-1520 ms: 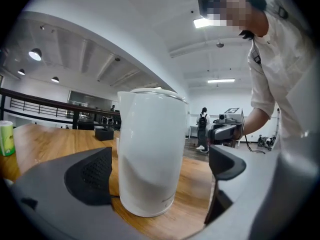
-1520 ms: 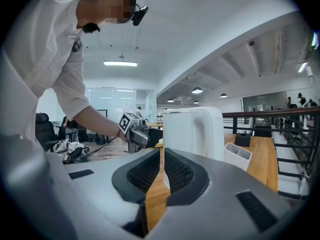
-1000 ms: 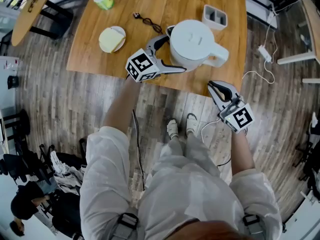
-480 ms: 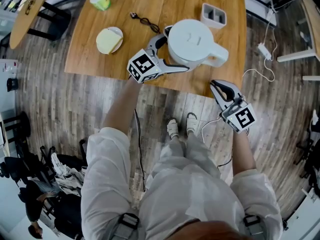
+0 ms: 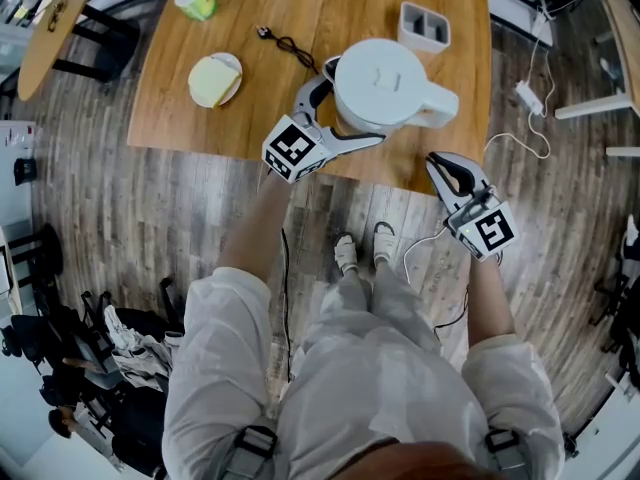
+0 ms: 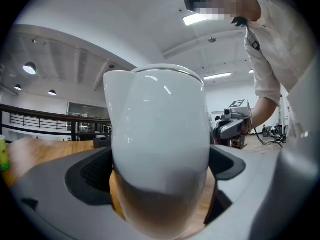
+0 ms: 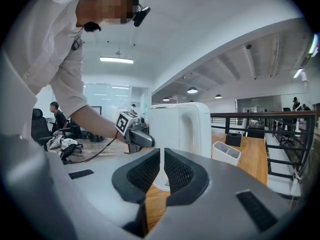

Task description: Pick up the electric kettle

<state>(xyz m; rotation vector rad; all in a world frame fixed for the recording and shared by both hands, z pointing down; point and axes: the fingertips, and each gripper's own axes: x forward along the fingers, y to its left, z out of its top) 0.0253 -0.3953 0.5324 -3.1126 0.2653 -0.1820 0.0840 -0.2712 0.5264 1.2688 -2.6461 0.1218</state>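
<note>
The white electric kettle [image 5: 385,83] stands near the front edge of the wooden table [image 5: 180,118], its handle [image 5: 440,106] pointing right. My left gripper [image 5: 357,103] comes at it from the left; its two fingers hug the body front and back and are shut on it. In the left gripper view the kettle [image 6: 157,134] fills the space between both pads. My right gripper [image 5: 437,161] is shut with nothing in it, just off the table's front edge, below the handle. In the right gripper view the shut jaws [image 7: 162,156] point at the kettle [image 7: 177,129].
A white two-slot holder [image 5: 424,26] stands behind the kettle. A black cable [image 5: 290,40], a plate with a yellow thing [image 5: 213,80] and a green cup [image 5: 195,0] lie to the left. A white adapter and cord [image 5: 528,100] are on the floor at right.
The left gripper's marker cube has swung down and right, closer to the table edge, and the kettle's handle has turned slightly with it. The right gripper has barely moved.
</note>
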